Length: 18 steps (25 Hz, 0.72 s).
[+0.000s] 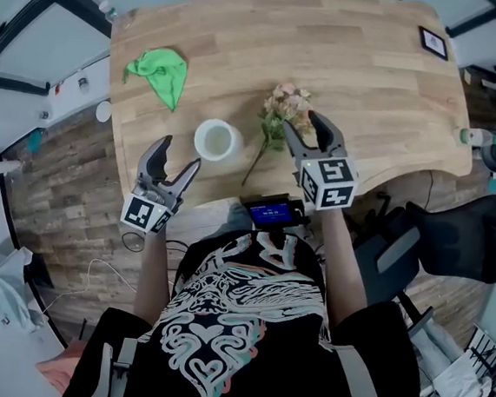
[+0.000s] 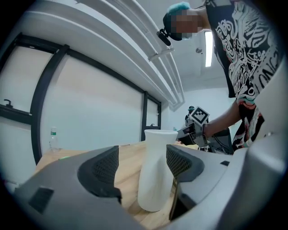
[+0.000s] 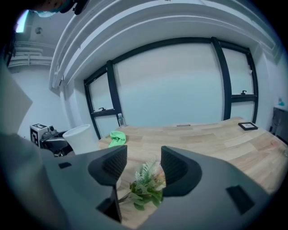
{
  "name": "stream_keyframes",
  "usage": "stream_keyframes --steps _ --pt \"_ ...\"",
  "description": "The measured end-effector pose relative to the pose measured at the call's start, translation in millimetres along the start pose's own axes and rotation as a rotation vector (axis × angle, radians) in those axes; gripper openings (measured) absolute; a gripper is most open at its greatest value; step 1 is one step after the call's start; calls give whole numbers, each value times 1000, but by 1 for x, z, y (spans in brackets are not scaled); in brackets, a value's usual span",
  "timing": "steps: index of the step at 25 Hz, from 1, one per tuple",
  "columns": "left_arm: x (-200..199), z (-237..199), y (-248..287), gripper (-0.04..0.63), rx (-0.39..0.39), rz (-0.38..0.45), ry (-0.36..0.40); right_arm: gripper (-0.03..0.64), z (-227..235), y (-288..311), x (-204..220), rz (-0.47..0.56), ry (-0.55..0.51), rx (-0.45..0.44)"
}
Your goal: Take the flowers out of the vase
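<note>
White vase (image 1: 216,140), upright and empty on wooden table (image 1: 365,65); flowers (image 1: 274,128) lying flat just beside it, so removal looks done; left gripper (image 1: 183,152) and right gripper (image 1: 301,122) both wide open, holding nothing.

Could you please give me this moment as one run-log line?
flowers: on table, beside vase | left gripper: open, empty | right gripper: open, empty

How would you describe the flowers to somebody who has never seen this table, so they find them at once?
On the wooden table, find the white vase near the person's edge. Just right of it, the flowers lie flat on the wood. They alone have pale pink blooms on a thin stem; the green cloth at the left is plain fabric.
</note>
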<state>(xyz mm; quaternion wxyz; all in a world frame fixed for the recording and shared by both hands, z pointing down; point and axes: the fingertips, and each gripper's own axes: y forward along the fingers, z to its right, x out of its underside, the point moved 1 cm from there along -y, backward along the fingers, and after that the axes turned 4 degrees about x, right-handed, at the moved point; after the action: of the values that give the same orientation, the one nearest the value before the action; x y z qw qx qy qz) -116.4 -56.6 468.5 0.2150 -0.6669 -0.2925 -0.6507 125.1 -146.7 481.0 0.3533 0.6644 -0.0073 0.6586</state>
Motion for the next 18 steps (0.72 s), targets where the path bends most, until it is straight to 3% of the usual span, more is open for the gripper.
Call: stream_keyframes --steps 5,6,7,8,9,10,12,18 --pt "-11 -7 1 331 -26 57 -92 232 -23 -13 -15 66 -27 -20" --pt "-13 -8 0 331 -34 61 -95 192 -26 -17 -19 80 -55 2" --pt "-15 -10 -1 323 -48 58 -87 89 -29 -22 -24 95 -84 26" --pt "-18 -11 -3 248 -64 53 -73 15 -32 -26 -28 108 -108 41" --pt "-22 -12 -5 239 -83 47 -55 5 -36 -30 -32 118 -123 44" --pt "-27 -13 -7 189 -104 39 -32 5 -39 -33 -35 125 -129 40" --pt "-39 -15 -11 13 -149 13 25 5 -44 -40 -42 138 -128 37" --pt "-81 -13 -9 0 -243 -29 134 5 -58 -61 -71 214 -114 38"
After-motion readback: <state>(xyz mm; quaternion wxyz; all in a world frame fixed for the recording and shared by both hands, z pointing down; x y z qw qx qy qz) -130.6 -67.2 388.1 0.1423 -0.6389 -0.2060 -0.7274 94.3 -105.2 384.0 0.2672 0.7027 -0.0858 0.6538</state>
